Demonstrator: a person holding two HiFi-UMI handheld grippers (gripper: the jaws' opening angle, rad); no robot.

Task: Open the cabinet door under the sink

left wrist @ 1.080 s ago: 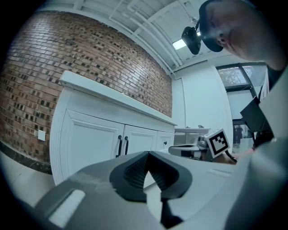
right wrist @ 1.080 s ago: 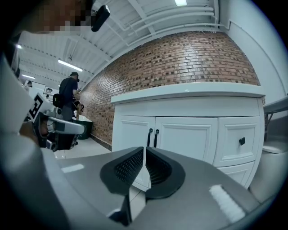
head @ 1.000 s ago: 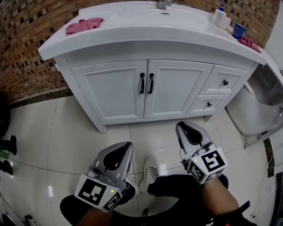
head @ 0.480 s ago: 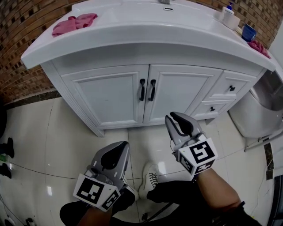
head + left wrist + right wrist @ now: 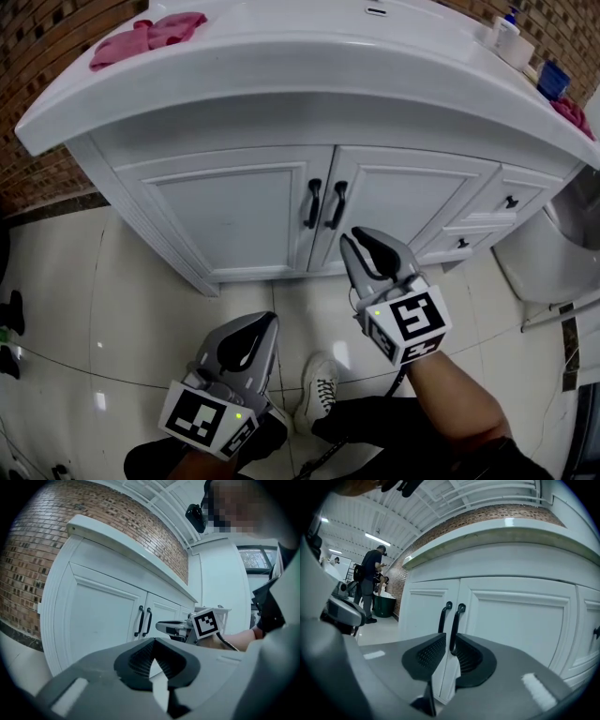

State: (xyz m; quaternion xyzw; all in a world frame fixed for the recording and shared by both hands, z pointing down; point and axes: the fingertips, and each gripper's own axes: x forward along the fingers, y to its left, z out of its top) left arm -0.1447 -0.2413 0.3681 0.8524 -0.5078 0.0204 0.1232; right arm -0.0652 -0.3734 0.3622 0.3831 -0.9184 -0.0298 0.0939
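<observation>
Just ahead of right tongs point(image 5: 449, 643), door handle point(image 5: 454, 623)

A wall of mottled brown brick point(image 5: 37, 42) runs behind a white vanity unit point(image 5: 281, 112); a dark skirting strip point(image 5: 52, 206) edges the wall's foot; the floor point(image 5: 84, 309) is glossy pale tile with thin dark joints, catching small glints of light; a rounded white fixture point(image 5: 548, 258) stands just beside the unit's right end; overhead, a white ribbed ceiling point(image 5: 398, 513) carries a long strip light point(image 5: 377, 539); a window point(image 5: 255, 557) shows daylight in a white wall.
</observation>
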